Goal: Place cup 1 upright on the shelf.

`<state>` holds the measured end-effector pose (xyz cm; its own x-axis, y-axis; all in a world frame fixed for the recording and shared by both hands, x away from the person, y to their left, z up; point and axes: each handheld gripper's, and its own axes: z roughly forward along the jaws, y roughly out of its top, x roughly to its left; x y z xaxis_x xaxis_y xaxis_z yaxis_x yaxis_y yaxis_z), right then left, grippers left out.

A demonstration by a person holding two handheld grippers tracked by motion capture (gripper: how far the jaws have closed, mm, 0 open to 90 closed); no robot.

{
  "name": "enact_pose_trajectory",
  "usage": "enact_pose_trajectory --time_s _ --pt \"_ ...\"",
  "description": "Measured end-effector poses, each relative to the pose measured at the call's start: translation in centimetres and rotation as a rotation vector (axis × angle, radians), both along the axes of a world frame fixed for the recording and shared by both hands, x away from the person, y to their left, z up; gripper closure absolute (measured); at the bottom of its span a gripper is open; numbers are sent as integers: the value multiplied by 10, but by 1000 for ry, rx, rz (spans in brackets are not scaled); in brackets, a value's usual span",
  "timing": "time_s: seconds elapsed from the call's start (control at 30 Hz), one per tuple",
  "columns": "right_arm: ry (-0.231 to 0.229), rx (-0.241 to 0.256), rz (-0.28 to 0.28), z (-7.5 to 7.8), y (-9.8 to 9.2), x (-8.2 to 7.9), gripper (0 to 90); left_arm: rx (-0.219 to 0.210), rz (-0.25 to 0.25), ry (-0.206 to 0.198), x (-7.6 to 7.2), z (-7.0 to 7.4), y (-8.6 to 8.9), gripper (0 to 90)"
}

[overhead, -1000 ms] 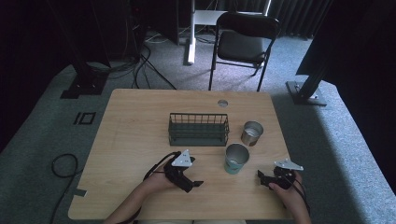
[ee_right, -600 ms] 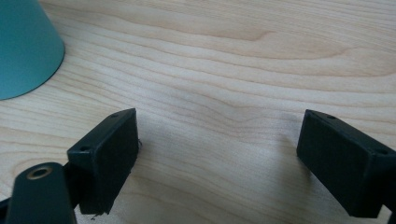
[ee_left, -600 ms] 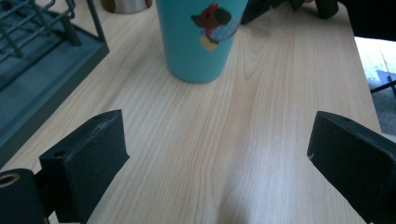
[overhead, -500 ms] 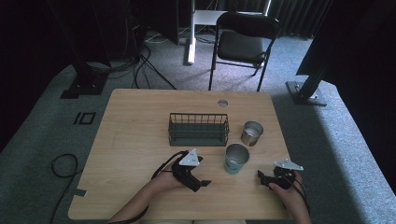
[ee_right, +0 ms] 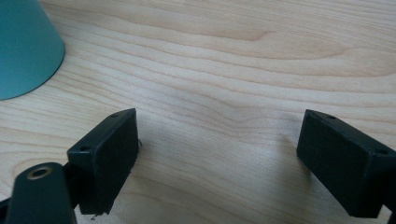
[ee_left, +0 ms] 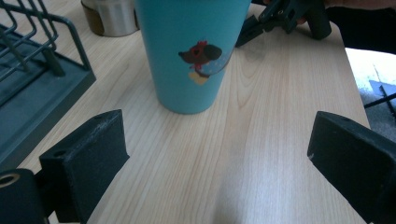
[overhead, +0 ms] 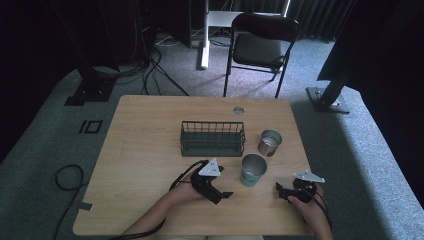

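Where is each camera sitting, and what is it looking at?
High view: above the person's side, facing forward and down on the table; both forearms and both hands show.
Left gripper view: on the left gripper, looking along its open jaws at the teal cup; the right gripper shows beyond.
Right gripper view: on the right gripper, low over bare wood, jaws open.
Shared: all three show the teal cup.

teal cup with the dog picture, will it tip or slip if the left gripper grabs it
The teal cup stands upright on a base narrower than its rim, so a high push would probably tip it. Its smooth tapered wall may slide up out of the pads. It looks rigid, and the left gripper is open wide enough to take it.
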<state>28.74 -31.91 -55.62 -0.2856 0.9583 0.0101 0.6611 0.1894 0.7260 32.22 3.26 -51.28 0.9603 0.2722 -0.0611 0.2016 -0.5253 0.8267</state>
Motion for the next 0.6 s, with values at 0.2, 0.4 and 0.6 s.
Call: enact_pose_trajectory --time_s 0.2,0.4,0.6 --pt "0 0 0 0 0 0 125 5 -1 -1 3 -3 -7 52" --pt "0 0 0 0 0 0 125 -9 0 2 6 -3 -17 52" --pt "0 0 0 0 0 0 125 -33 5 8 11 0 -27 52"
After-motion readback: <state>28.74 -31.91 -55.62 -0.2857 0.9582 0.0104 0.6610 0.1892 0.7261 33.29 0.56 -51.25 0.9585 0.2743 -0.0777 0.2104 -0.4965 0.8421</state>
